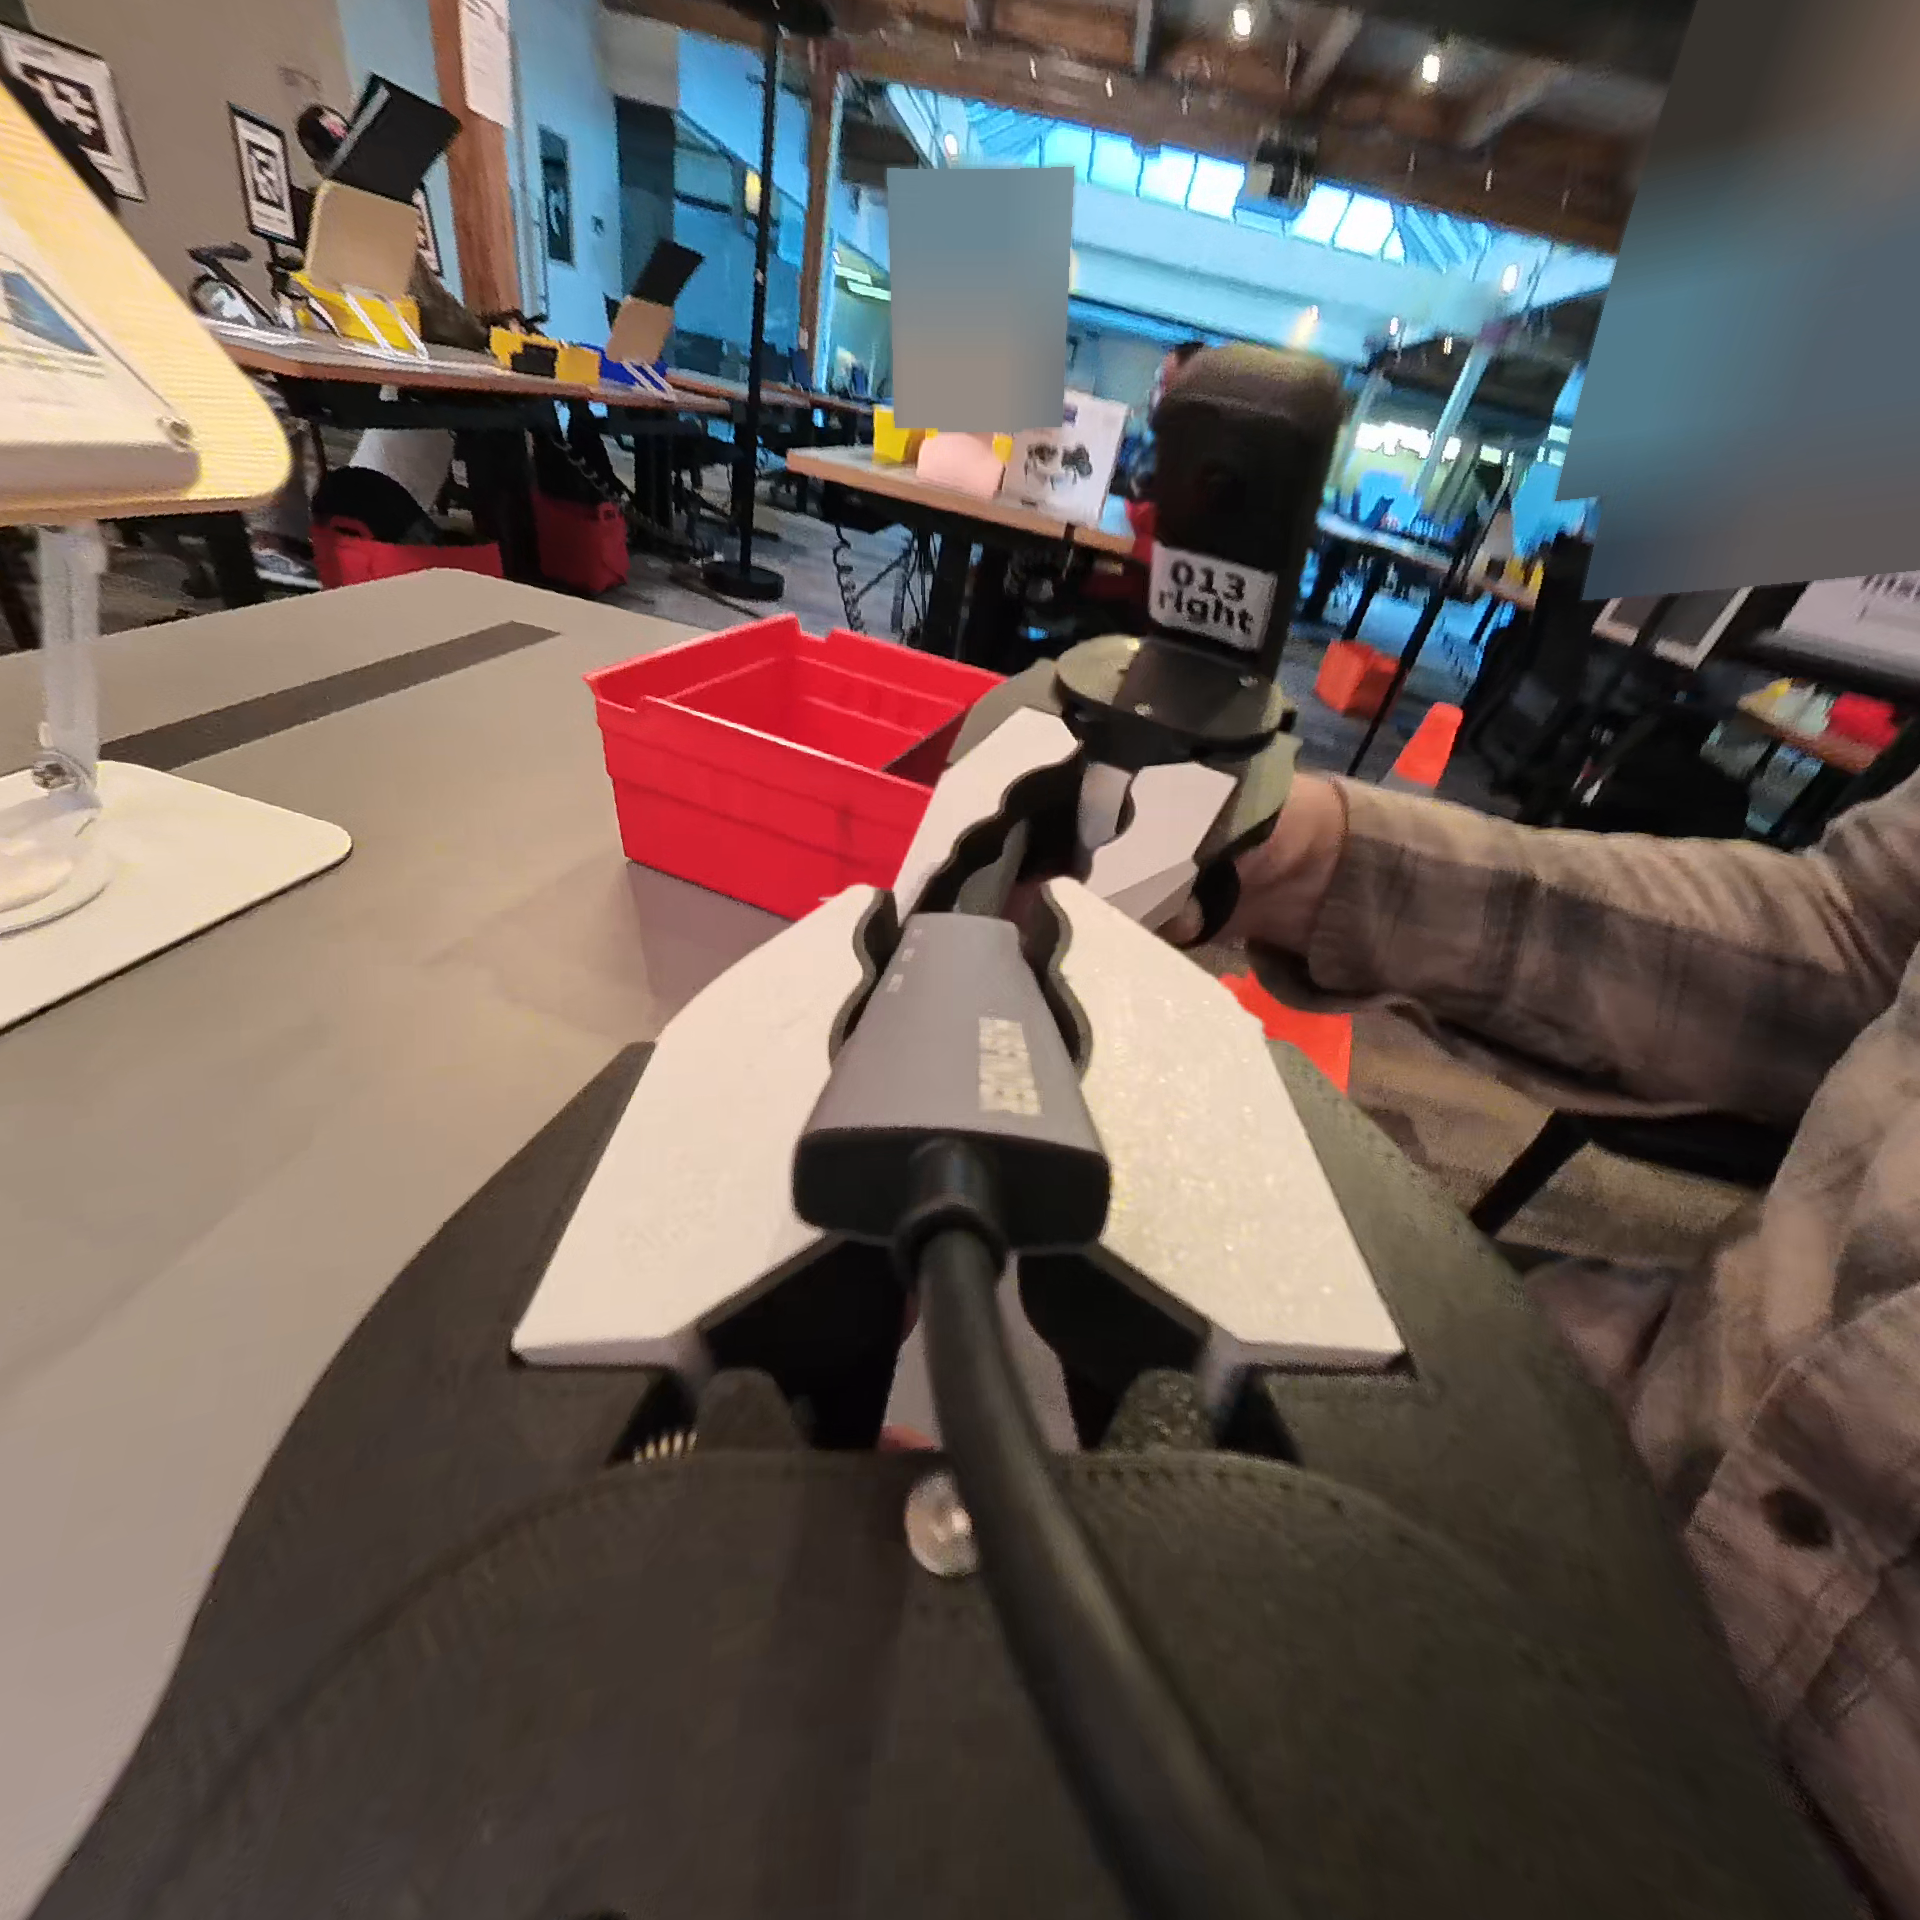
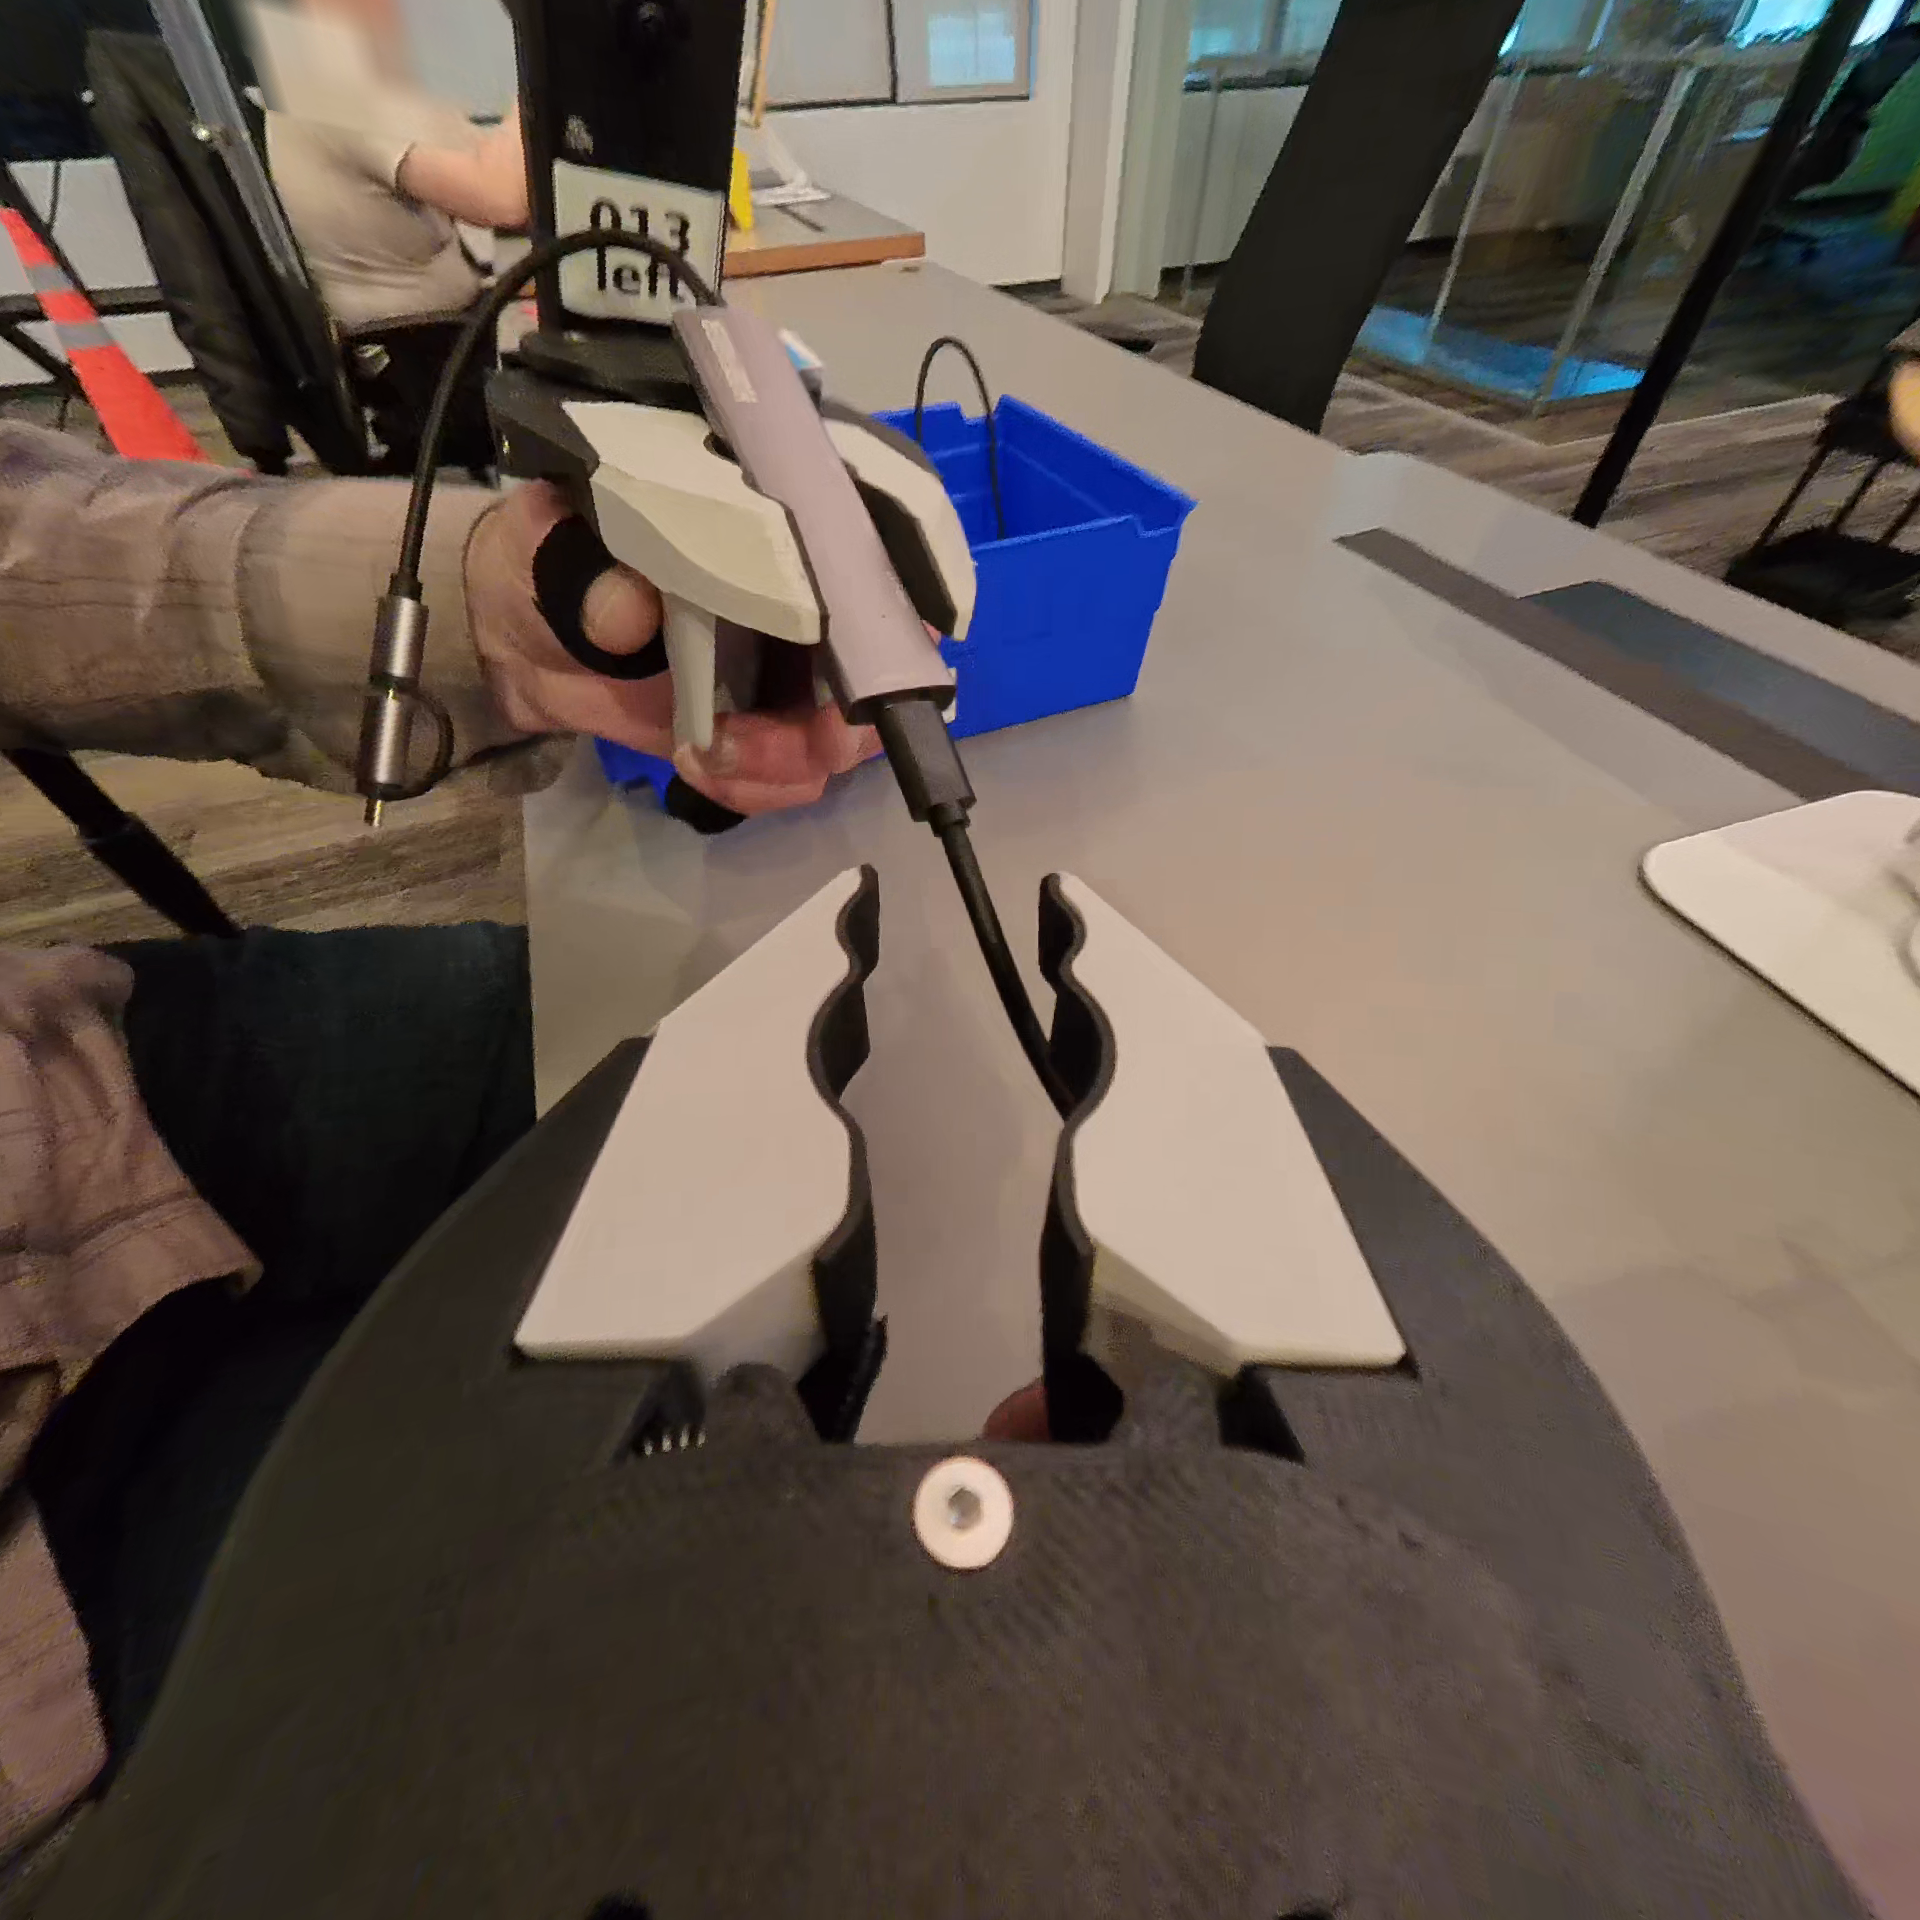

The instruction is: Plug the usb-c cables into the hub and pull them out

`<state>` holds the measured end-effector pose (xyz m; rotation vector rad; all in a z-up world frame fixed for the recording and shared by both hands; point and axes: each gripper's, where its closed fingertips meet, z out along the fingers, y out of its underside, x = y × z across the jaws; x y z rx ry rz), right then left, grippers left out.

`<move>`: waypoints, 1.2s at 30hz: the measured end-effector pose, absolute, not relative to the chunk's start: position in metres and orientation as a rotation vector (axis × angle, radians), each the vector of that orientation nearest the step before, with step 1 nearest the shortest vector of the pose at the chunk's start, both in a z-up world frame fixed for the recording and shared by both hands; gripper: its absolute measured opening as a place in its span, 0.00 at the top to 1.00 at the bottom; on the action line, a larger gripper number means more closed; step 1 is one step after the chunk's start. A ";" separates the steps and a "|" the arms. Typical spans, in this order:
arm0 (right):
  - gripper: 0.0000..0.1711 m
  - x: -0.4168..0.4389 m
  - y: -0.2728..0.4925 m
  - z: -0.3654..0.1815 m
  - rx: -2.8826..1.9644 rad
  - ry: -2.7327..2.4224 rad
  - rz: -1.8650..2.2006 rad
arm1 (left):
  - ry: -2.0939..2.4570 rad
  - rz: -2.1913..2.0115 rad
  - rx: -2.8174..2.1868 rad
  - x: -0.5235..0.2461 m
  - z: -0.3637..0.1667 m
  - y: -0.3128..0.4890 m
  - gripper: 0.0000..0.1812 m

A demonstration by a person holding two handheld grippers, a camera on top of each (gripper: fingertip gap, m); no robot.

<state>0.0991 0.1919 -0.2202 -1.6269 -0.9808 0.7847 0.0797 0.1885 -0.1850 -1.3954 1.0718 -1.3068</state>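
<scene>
- Both views bright, evenly lit indoor space; no harsh shadows.
- Left wrist view: light from ceiling spot lamps (image 1: 1432,64) and skylight windows (image 1: 1247,187), which are blown out to bluish white.
- Cool blue cast on the far background, warmer tone on the grey table (image 1: 312,1039).
- Soft sheen on the tabletop; faint red reflection just beside the red bin (image 1: 769,758).
- Sparkly glare on the near white finger (image 1: 1195,1122).
- Hub (image 1: 956,1060) sharp; far room soft, slightly smeared.
- Right wrist view: diffuse light, pale glare patches on the table (image 2: 1351,831); background windows washed out.
- Strong fisheye bending at the edges of both views.
- Grey mosaic patches overlaid in the left wrist view.
</scene>
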 end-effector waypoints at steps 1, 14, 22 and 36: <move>0.83 0.100 0.192 -0.216 -1.613 -0.965 0.789 | 1.040 -1.328 -1.394 0.078 -0.183 0.191 0.86; 0.82 0.091 0.188 -0.176 -1.488 -0.778 1.053 | 0.865 -1.569 -1.265 0.071 -0.159 0.186 0.86; 0.89 0.084 0.188 -0.177 -1.482 -0.763 1.085 | 0.812 -1.641 -1.245 0.072 -0.160 0.184 0.86; 0.84 0.080 0.188 -0.176 -1.463 -0.732 1.101 | 0.816 -1.687 -1.220 0.069 -0.161 0.182 0.86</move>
